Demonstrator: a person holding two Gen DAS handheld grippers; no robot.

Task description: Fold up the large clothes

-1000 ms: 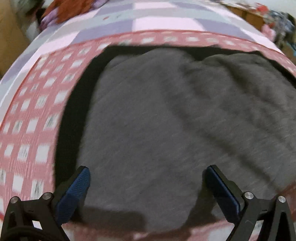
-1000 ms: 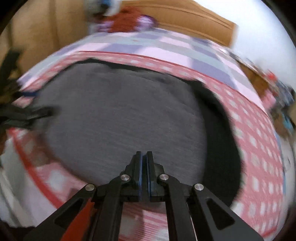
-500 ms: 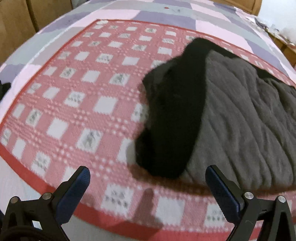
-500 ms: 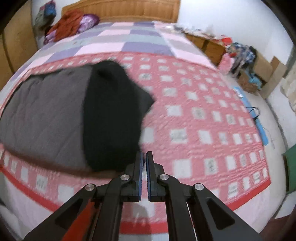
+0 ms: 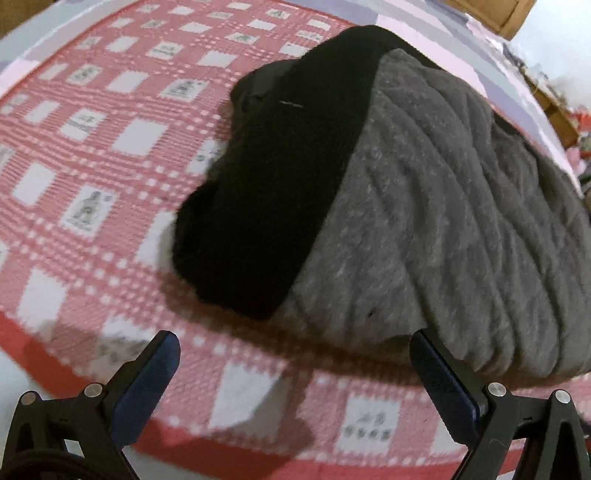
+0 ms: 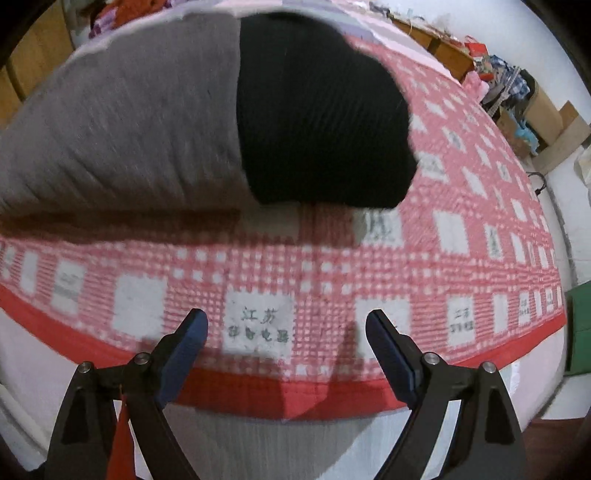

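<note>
A large grey garment (image 5: 443, 229) with black ends (image 5: 280, 192) lies folded on a red-and-white checked blanket (image 5: 92, 155). In the right wrist view the grey part (image 6: 129, 122) is at upper left and a black end (image 6: 321, 122) is at upper centre. My left gripper (image 5: 293, 354) is open and empty, just in front of the garment's near edge. My right gripper (image 6: 286, 328) is open and empty over the blanket (image 6: 461, 229), short of the garment.
The bed's red blanket border (image 6: 295, 395) and front edge lie under the right gripper. Boxes and clutter (image 6: 517, 96) stand on the floor at the right. A wooden headboard (image 5: 498, 14) is at the far end.
The right gripper has opened; it was shut before. Both grippers have drawn back from the garment towards the bed's front edge, and the garment now lies free on the blanket.
</note>
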